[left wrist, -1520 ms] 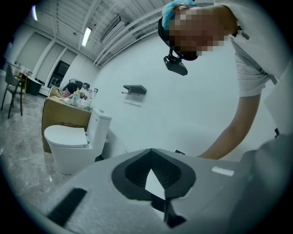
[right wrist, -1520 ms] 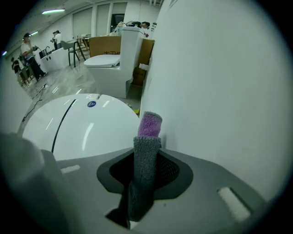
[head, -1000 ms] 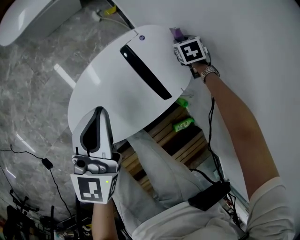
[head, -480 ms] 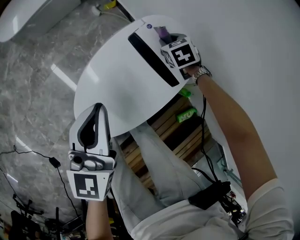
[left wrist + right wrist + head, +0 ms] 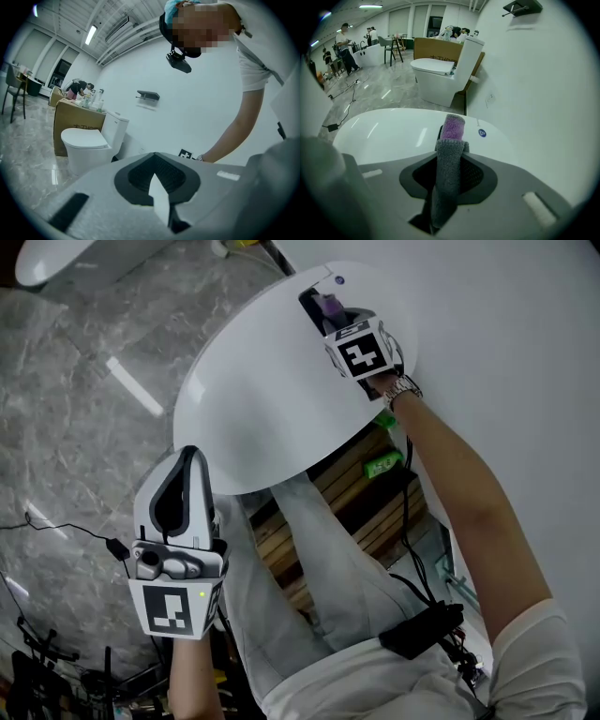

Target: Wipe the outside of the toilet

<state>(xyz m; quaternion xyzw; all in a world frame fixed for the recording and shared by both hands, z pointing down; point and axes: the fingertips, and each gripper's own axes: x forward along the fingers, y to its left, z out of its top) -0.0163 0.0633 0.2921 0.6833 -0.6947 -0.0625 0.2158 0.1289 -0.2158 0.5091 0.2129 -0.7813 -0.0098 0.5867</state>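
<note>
The white toilet (image 5: pixel 272 381) fills the middle of the head view, its smooth top (image 5: pixel 389 129) facing me, with a small blue mark (image 5: pixel 482 133) near the wall. My right gripper (image 5: pixel 330 315) is at the toilet's back edge by the wall, shut on a grey and purple cloth (image 5: pixel 450 159). The cloth's purple end (image 5: pixel 325 304) lies on the white surface. My left gripper (image 5: pixel 190 457) hangs near the toilet's front rim, off the surface, jaws together with nothing in them.
A white wall (image 5: pixel 506 352) runs close on the right. Grey marble floor (image 5: pixel 75 427) with a black cable (image 5: pixel 112 545) lies to the left. Wooden slats (image 5: pixel 347 498) and a green item (image 5: pixel 384 465) sit under the toilet. Another toilet (image 5: pixel 440 79) and a cardboard box (image 5: pixel 436 49) stand beyond.
My right gripper has slid the cloth leftward along the toilet's back edge, from right of the blue mark to just below it. The left gripper has barely moved.
</note>
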